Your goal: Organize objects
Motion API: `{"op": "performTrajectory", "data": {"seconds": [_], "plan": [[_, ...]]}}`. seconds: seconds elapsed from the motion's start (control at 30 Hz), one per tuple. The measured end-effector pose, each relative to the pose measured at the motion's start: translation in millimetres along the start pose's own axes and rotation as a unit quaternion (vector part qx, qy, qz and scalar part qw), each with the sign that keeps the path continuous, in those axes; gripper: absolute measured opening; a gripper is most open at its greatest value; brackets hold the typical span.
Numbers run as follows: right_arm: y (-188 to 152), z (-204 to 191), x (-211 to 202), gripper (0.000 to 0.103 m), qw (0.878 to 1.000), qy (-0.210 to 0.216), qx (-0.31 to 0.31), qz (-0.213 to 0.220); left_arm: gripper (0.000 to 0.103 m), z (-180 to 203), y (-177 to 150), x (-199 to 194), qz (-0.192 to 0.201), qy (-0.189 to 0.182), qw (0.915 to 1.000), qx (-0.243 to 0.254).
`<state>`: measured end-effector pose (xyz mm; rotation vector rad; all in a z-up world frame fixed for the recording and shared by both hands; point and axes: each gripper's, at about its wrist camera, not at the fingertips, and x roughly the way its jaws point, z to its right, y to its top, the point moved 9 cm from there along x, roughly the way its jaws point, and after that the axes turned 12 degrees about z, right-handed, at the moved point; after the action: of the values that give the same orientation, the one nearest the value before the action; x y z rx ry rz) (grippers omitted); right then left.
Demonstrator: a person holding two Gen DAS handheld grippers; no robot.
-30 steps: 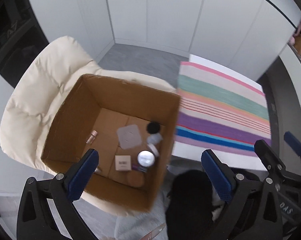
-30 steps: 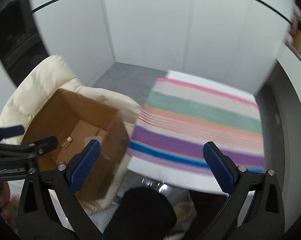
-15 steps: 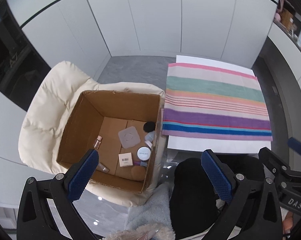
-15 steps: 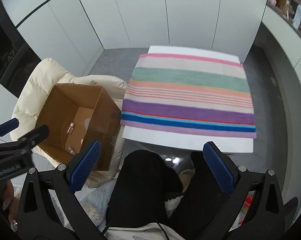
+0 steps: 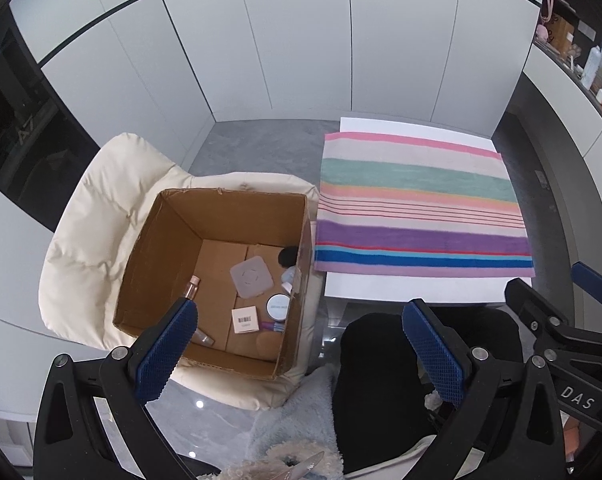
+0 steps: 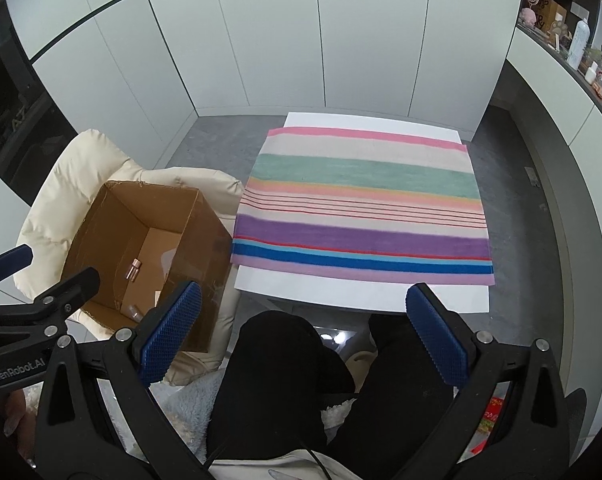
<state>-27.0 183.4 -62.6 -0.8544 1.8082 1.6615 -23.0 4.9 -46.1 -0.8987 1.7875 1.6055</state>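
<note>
An open cardboard box (image 5: 169, 236) (image 6: 101, 220) rests on a cream padded chair (image 5: 97, 216). Inside lie a grey square lid (image 5: 250, 277), a round white jar (image 5: 277, 306), a small barcoded carton (image 5: 245, 320), a copper-capped vial (image 5: 191, 286) (image 6: 134, 270), a black round thing (image 5: 289, 255) and other small items. My left gripper (image 5: 301, 344) is open, high above the box's near right corner, holding nothing. My right gripper (image 6: 305, 328) is open and empty above the person's lap, facing the striped towel (image 6: 361, 208) on the white table (image 6: 361, 290).
The person's black-clad legs (image 6: 285, 368) fill the space between chair and table. A fluffy pale blue blanket (image 5: 297, 412) lies below the box. Grey floor (image 5: 257, 140) surrounds the table; white wall panels stand behind. A shelf with bottles (image 6: 577, 46) is at upper right.
Both grippers have risen and pulled back, so the box, chair and towel look smaller and farther. Both stayed open. Nothing in the box has moved.
</note>
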Motion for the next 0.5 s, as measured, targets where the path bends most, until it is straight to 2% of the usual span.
{"op": "performTrajectory", "data": {"seconds": [0.5], "plan": [[0.0,0.1,-9.2,0.103,1.000,-0.009,-0.005,0.012,0.103,-0.4,1.8,-8.9,0.007,0.004,1.0000,0.005]]}}
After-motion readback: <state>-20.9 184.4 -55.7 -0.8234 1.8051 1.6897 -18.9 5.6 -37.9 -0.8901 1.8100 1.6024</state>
